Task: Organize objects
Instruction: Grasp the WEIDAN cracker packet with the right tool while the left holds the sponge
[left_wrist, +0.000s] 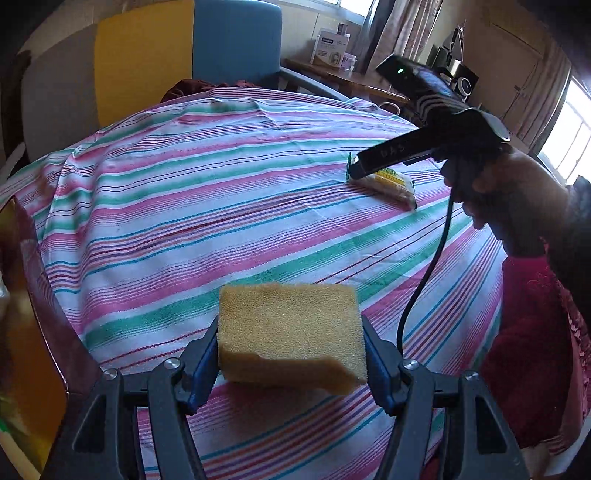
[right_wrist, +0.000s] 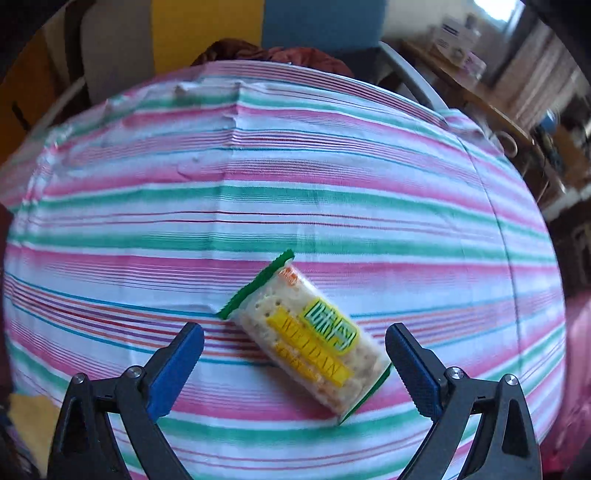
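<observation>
Fingers of the left gripper (left_wrist: 291, 363) are clamped on a yellow sponge (left_wrist: 290, 334), blue pads pressing its two short sides; the sponge is carried clear of the striped cloth (left_wrist: 207, 206). Fingers of the right gripper (right_wrist: 295, 360) stand apart and released, holding nothing. Between them, slightly toward the right finger, a cracker packet (right_wrist: 308, 338) lies flat on the striped cloth. Its long axis runs from about 11 o'clock, at the green crimped seal, to about 5 o'clock, so it lies oblique to the line joining the two pads. The near corner sits just beside the right pad; whether it touches cannot be told, the picture being blurred. In the left wrist view the packet lies at about 2 o'clock, well apart from the sponge, with the right gripper above it. The right hand (left_wrist: 517, 195) is thus the nearer, and probably the one to grasp. A closing grip would likely call for a roll of the wrist so that the pads meet the packet's long sides.
</observation>
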